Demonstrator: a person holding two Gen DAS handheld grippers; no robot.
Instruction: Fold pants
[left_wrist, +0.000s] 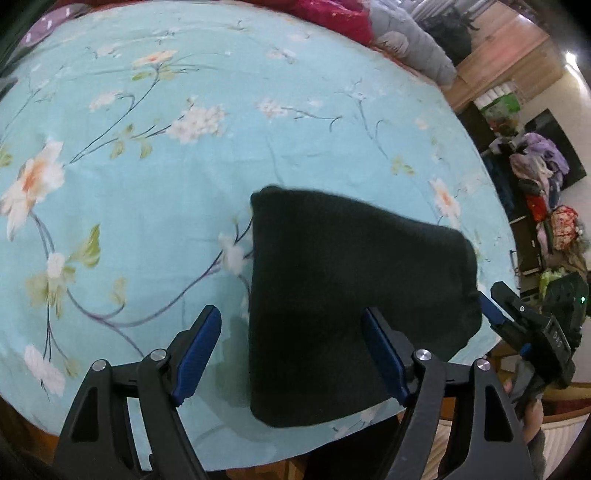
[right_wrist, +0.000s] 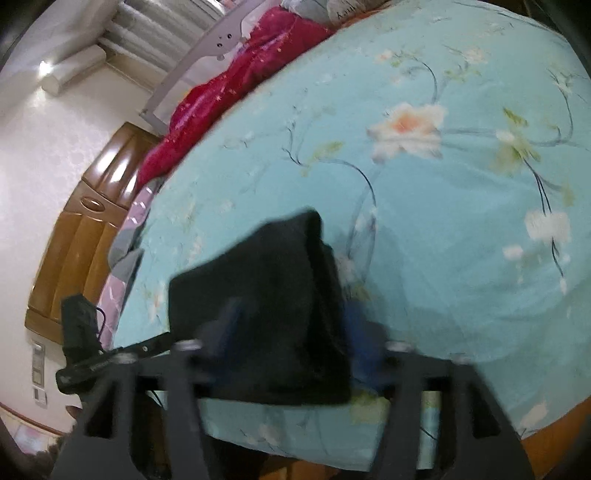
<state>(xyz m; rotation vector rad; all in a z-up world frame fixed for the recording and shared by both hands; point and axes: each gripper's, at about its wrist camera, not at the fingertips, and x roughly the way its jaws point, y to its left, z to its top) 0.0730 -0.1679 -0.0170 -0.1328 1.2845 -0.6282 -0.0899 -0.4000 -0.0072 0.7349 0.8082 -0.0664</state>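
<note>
Dark folded pants (left_wrist: 354, 306) on floral sheet (left_wrist: 147, 206); left gripper (left_wrist: 291, 354) fingers wide, right gripper (right_wrist: 291, 339) fingers blurred, state unclear; no legible writing.

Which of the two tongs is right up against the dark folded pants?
The right tongs, whose blue tip meets the pants' right edge. The left tongs hang open above, gripping nothing.

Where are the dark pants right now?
In the left wrist view the dark folded pants lie on the floral blue bedspread near its front edge, between the open left hand-held gripper and the right hand-held gripper at their right edge.
</note>
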